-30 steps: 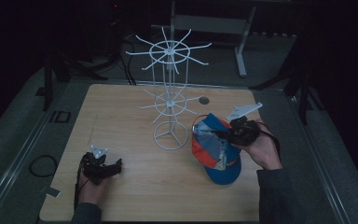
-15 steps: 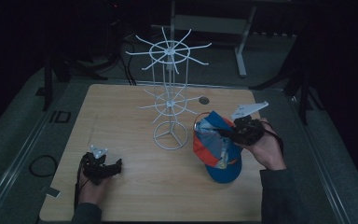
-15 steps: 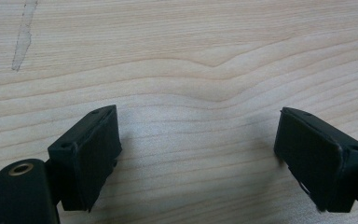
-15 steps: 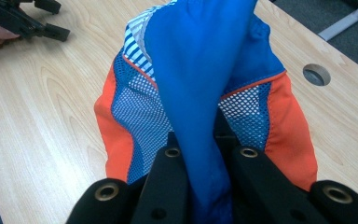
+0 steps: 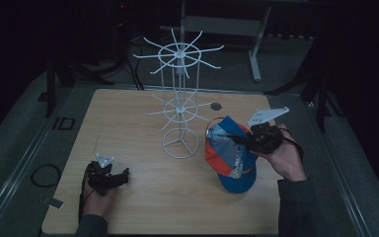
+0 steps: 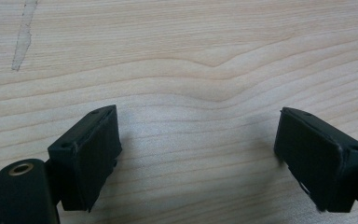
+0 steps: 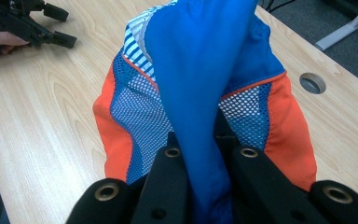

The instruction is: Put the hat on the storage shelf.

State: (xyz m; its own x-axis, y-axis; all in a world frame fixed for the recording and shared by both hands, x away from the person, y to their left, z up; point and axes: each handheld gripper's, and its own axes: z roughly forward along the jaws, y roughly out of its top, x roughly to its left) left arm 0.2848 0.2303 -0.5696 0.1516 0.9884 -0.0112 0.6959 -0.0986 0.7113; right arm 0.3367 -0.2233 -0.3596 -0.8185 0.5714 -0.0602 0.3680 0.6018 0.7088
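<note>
On the right half of the table: the blue, orange and mesh cap (image 5: 229,155) is pinched by the right gripper (image 5: 244,140), its brim end low near the wood, its crown raised toward the hand.

Right gripper: clenched on a fold of the cap's blue fabric; in the right gripper view the cloth (image 7: 200,84) rises between the two black jaws, which press it from both sides.

Left gripper (image 5: 109,177): released, jaws wide apart over bare wood (image 6: 191,70), gripping nothing, resting near the table's front left edge.

Rack: the white wire stand (image 5: 179,106) sits at the table's middle, just left of the cap; its hooks carry nothing.

Change: against a second ago the cap stands slightly higher and more upright, and the right hand has edged up; the left gripper has not moved.

Meaning: judged from this, the lift has begun and the cap is likely bound for a hook on the rack.

Risk: the grip is on soft cloth alone, so the cap may swing or slip as it rises.
</note>
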